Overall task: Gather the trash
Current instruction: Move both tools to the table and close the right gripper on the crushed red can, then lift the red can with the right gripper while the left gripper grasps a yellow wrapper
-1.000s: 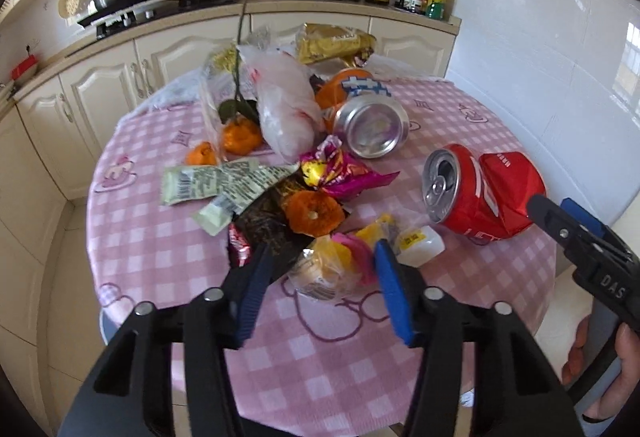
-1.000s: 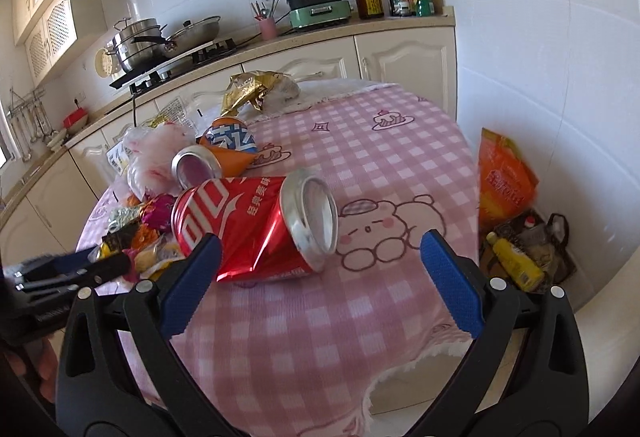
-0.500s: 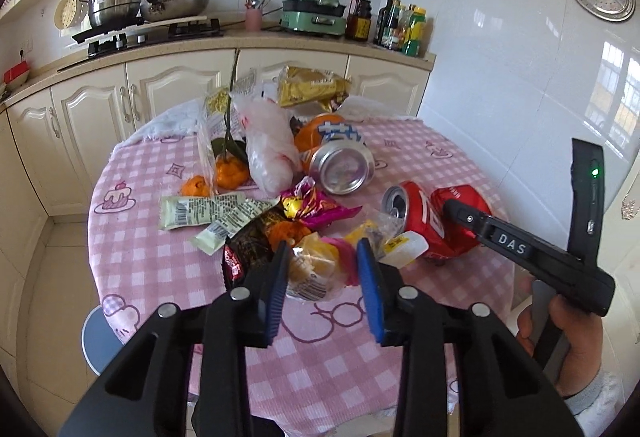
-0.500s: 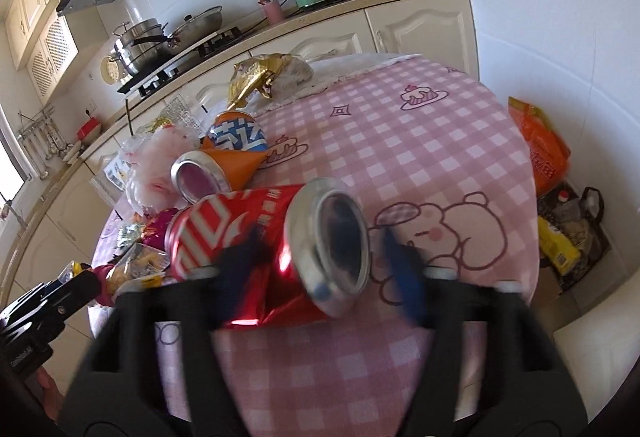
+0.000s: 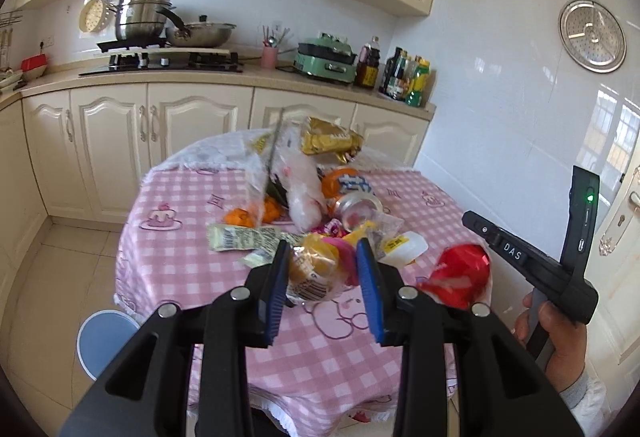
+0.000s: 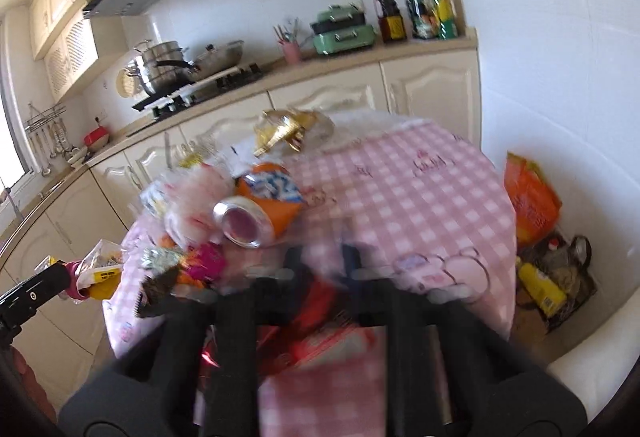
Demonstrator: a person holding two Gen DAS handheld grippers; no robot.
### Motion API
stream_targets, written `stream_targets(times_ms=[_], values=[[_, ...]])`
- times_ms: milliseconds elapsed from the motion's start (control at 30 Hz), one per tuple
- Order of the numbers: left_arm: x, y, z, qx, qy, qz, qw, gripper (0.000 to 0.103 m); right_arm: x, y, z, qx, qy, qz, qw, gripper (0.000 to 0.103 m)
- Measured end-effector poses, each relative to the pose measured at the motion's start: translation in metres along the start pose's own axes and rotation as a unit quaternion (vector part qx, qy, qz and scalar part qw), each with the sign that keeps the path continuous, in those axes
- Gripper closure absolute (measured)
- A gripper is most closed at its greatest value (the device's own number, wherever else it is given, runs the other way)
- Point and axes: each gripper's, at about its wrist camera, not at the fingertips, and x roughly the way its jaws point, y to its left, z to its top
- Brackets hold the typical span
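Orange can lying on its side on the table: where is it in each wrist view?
Left wrist: orange can, centre, behind the silver can mouth, past the left tongs.
Right wrist: same can, left of centre, above the blurred right tongs.
Shared landmark: gold snack bag behind it.

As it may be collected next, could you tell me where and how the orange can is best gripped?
Probably across its round mid-body, from above, one finger on each side. The orange can lies on its side, silver end toward the cameras, so the curved wall is exposed on top; a plastic bag crowds it on the left.
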Motion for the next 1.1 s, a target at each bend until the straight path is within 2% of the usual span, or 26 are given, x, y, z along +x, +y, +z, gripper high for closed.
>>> stream_targets(times_ms=[133, 200, 267, 333, 400, 433, 467, 500, 533, 567, 633, 833, 1100], values=[[-0.006, 0.016, 0.000, -0.006, -0.003, 0.019, 0.9998, 0.070, 0.029, 0.018, -0.006, -0.024, 0.000, -0.027, 0.999, 0.103], [-0.005, 0.023, -0.005, -0.011, 0.000, 0.030, 0.9995, 0.070, 0.044, 0.017, -0.013, -0.002, 0.016, -0.020, 1.000, 0.102], [-0.005, 0.028, -0.010, -0.010, 0.004, 0.033, 0.9994, 0.070, 0.044, 0.025, -0.017, -0.017, -0.018, -0.046, 0.999, 0.102], [-0.002, 0.032, -0.014, -0.009, 0.012, 0.037, 0.9992, 0.070, 0.052, 0.027, -0.011, -0.005, -0.021, -0.022, 1.000, 0.102], [0.002, 0.033, -0.012, -0.014, 0.016, 0.034, 0.9992, 0.070, 0.064, 0.027, -0.004, 0.004, 0.006, 0.002, 1.000, 0.101], [0.002, 0.033, -0.014, -0.013, 0.015, 0.034, 0.9992, 0.070, 0.065, 0.021, 0.000, 0.025, 0.002, 0.047, 0.999, 0.100], [0.004, 0.031, -0.014, -0.011, 0.014, 0.033, 0.9993, 0.070, 0.063, 0.018, 0.002, 0.032, -0.003, 0.053, 0.998, 0.093], [0.006, 0.029, -0.014, -0.010, 0.014, 0.033, 0.9993, 0.070, 0.059, 0.017, 0.004, 0.029, -0.004, 0.030, 0.999, 0.062], [0.009, 0.027, -0.013, -0.010, 0.015, 0.032, 0.9993, 0.070, 0.049, 0.015, 0.004, 0.024, -0.018, 0.026, 0.999, 0.031], [0.011, 0.026, -0.014, -0.010, 0.016, 0.028, 0.9994, 0.070, 0.041, 0.017, 0.002, 0.019, -0.029, 0.029, 0.999, 0.030], [0.015, 0.021, -0.014, -0.009, 0.018, 0.024, 0.9995, 0.070, 0.026, 0.017, -0.002, -0.002, -0.030, 0.009, 0.999, 0.030], [0.017, -0.004, -0.019, 0.005, 0.023, 0.002, 0.9997, 0.070, -0.027, -0.003, -0.029, 0.012, -0.039, -0.038, 0.998, 0.028], [0.008, -0.028, -0.027, 0.022, 0.025, 0.000, 0.9994, 0.070, -0.029, -0.020, -0.050, 0.053, -0.004, 0.002, 0.999, 0.021]])
